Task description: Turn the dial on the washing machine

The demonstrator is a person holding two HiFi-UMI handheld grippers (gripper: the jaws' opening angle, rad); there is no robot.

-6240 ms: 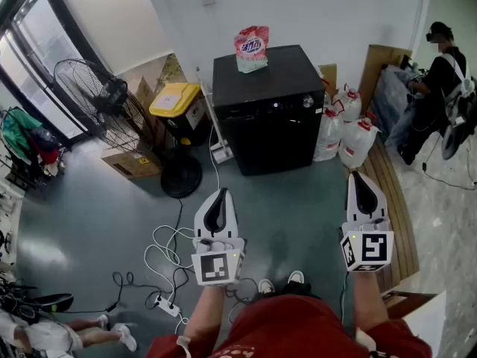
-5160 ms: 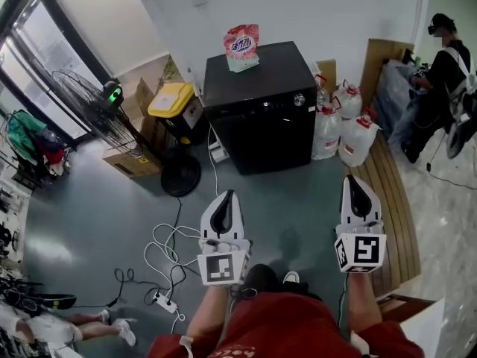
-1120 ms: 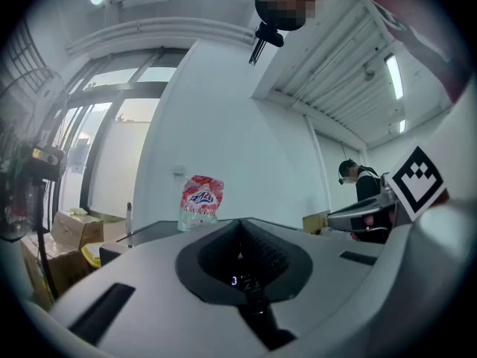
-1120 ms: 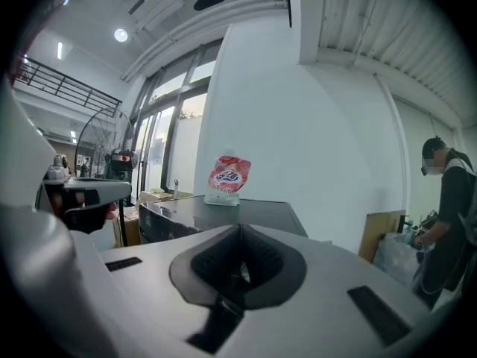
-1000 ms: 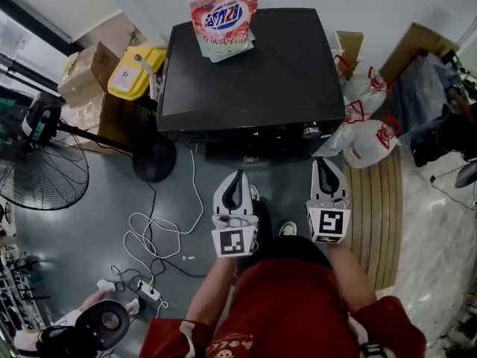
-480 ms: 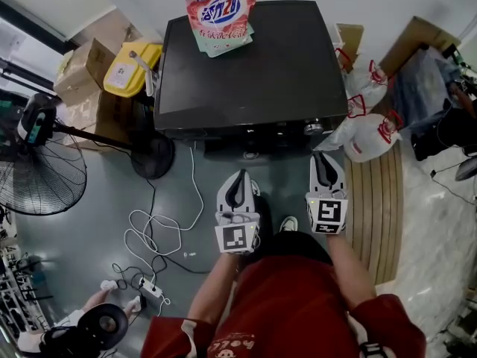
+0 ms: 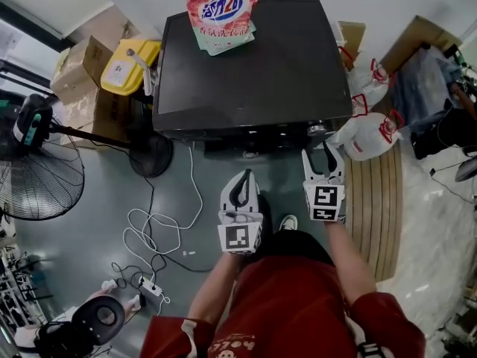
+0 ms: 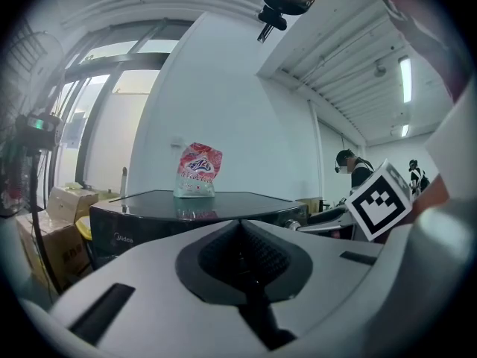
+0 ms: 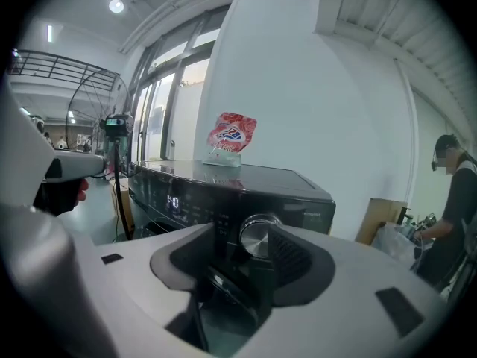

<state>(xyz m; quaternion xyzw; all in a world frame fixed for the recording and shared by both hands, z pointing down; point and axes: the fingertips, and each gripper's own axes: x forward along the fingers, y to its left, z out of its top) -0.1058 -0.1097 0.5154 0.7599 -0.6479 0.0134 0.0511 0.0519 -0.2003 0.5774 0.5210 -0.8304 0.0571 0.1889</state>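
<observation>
The black washing machine (image 7: 253, 58) stands in front of me, its silver dial (image 7: 318, 130) at the right end of the front panel. My right gripper (image 7: 323, 154) is just short of that dial and its jaws are opening. In the right gripper view the dial (image 9: 257, 239) sits in line with the gap of the right gripper (image 9: 244, 228), a little ahead of the tips, with no pad pressing on it. My left gripper (image 7: 239, 181) hangs lower and to the left, shut and empty, with the left gripper (image 8: 240, 224) aimed at the machine (image 8: 186, 207).
A pink detergent bag (image 7: 221, 10) lies on the machine's top. A lit display (image 9: 171, 201) glows on the panel. A fan (image 7: 37, 170), yellow bin (image 7: 128, 66) and boxes (image 7: 82, 66) stand left. Jugs (image 7: 369, 125) and wooden slats (image 7: 380, 200) are right. Cables (image 7: 160, 230) cross the floor. A person (image 9: 447, 200) stands right.
I have come up close to the machine. The right gripper has moved forward to the dial and its jaws have spread apart. The left gripper has stayed shut.
</observation>
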